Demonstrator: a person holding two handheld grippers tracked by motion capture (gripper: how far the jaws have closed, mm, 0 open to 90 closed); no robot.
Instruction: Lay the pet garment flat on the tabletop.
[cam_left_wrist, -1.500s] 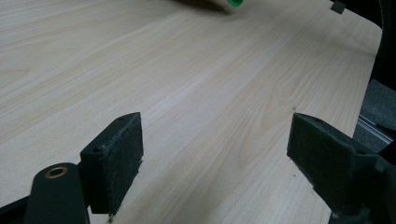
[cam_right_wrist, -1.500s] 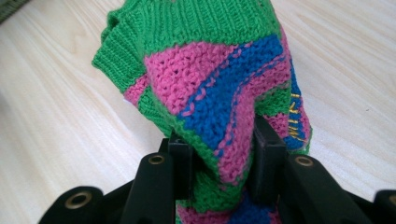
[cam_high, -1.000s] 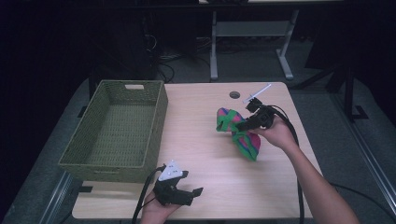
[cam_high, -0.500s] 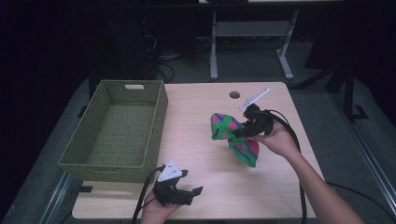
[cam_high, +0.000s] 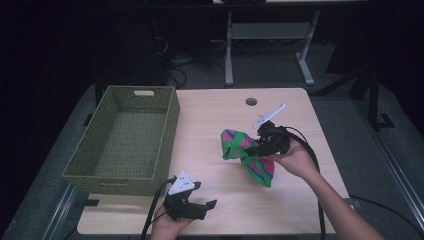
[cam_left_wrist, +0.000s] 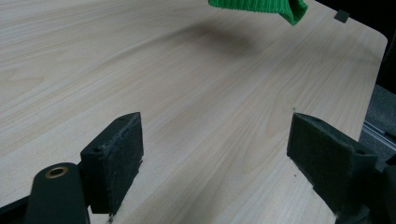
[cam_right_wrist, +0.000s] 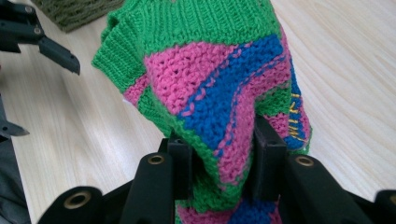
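Pinching knitted garment (cam_right_wrist: 219, 84), right gripper (cam_right_wrist: 222, 163) half-closed.

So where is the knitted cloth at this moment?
In the high view the knitted cloth hangs over the table's right half, clamped in the right gripper, right of the green basket.

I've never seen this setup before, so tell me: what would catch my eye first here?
The bright knitted cloth, striped green, pink and blue, pinched in the right gripper above the table's middle. Next, the green woven basket at the left edge, and the left gripper with fingers spread near the front edge.
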